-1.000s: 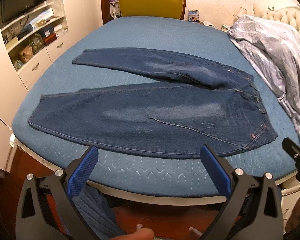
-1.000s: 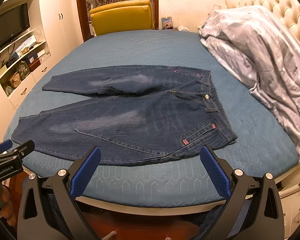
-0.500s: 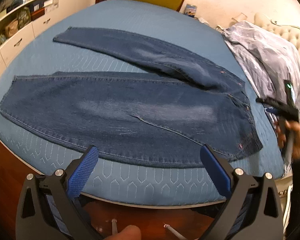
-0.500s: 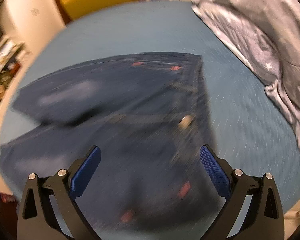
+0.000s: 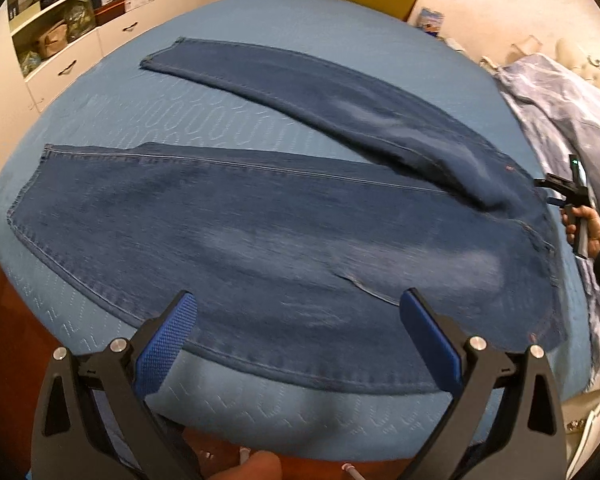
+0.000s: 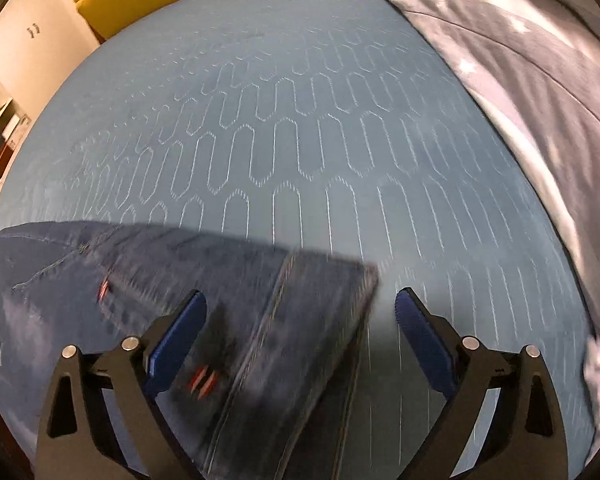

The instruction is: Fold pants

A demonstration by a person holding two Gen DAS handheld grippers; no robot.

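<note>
Blue quilted bedding (image 5: 228, 112) with a stitched pattern of long ovals covers the bed, and the jeans (image 5: 260, 232) lie flat on it. From the left wrist view their long axis runs across the picture — hems to the left, waistband to the right, the two legs spread apart in a narrow V. The left gripper (image 5: 300, 334) hovers at the near edge of the denim, its blue textured pads wide apart with nothing between them. At the far right a hand (image 5: 588, 230) holds the right gripper (image 5: 550, 192) by the waistband.

The right wrist view is blurred; it shows the waistband corner (image 6: 324, 300), probably between the right gripper's (image 6: 298, 320) fingers without contact. Its jaws have just been closing. A grey star-printed duvet (image 6: 532, 80) lies crumpled to the right.
</note>
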